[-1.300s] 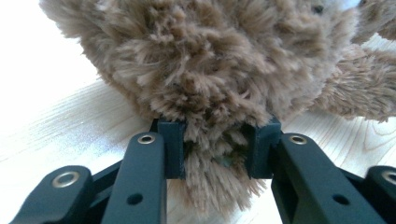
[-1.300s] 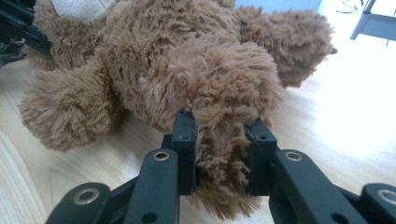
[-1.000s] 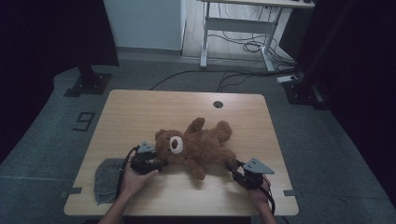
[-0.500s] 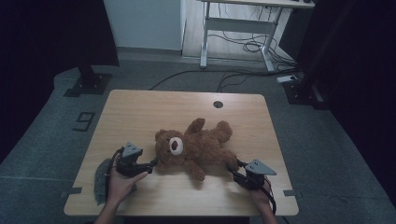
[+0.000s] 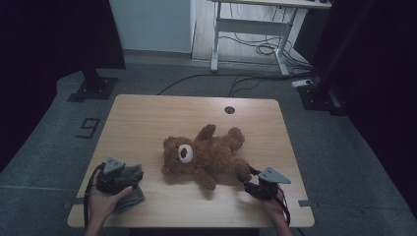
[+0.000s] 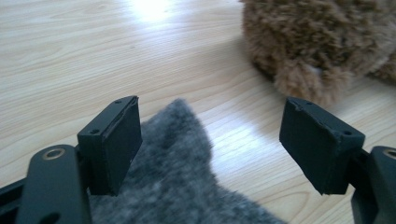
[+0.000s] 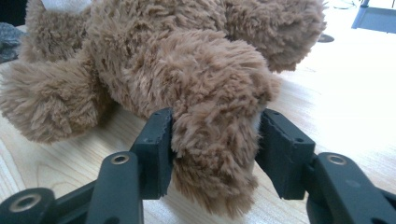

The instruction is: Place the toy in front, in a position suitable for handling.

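A brown teddy bear (image 5: 206,155) lies on its back in the middle of the wooden table (image 5: 162,118). My right gripper (image 5: 246,179) is at the front right, shut on the bear's leg (image 7: 215,93), with a jaw pressing the fur on each side. My left gripper (image 5: 129,173) sits at the front left over a grey fuzzy cloth (image 5: 130,196). In the left gripper view its jaws stand wide apart (image 6: 210,140), and a corner of the grey cloth (image 6: 182,186) lies beneath them beside the left jaw. The bear's head (image 6: 322,42) is a little beyond.
A round cable hole (image 5: 229,109) is near the table's far edge. A white desk frame (image 5: 246,29) and floor cables (image 5: 255,49) stand beyond the table. Bare wood lies on the far and left parts of the table.
My left gripper has drawn back to the left, away from the bear's head, and now sits over the grey cloth. The right gripper has stayed on the leg.
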The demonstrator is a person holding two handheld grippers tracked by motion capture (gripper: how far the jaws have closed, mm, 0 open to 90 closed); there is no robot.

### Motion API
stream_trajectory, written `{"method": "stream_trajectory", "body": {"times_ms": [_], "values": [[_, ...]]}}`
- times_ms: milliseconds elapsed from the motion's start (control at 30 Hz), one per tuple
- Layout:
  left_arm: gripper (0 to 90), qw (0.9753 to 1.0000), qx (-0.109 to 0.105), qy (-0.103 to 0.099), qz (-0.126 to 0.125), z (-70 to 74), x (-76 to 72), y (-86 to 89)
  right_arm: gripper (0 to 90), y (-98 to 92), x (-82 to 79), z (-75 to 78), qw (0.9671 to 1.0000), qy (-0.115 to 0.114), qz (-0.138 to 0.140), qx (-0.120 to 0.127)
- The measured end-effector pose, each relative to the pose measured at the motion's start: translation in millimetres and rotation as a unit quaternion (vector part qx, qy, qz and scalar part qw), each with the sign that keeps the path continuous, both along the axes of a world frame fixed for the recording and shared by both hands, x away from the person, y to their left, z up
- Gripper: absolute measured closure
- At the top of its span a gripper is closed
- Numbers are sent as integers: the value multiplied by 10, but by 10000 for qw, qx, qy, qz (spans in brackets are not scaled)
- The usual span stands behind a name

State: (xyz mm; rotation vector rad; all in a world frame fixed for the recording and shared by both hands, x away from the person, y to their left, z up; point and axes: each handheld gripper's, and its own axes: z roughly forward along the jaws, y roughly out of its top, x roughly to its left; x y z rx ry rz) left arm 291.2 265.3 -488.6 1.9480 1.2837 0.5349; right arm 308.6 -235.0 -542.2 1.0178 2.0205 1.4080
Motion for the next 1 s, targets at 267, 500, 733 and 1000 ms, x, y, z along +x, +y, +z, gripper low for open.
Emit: {"method": "stream_trajectory", "body": {"times_ms": [267, 500, 733, 1000], "values": [[197, 9996, 8, 240, 129, -129, -40, 87, 449, 21, 8, -18, 10000, 41, -42, -7], [179, 9982, 47, 555, 204, -289, -51, 126, 443, 34, 30, -18, 10000, 40, -64, -4], [190, 9964, 217, 795, 218, -429, -7, 86, 439, 43, 36, -44, 9999, 66, -74, -33], [514, 9958, 315, 736, 440, -441, -13, 166, 433, 61, 34, -45, 9998, 118, -131, -80]]}}
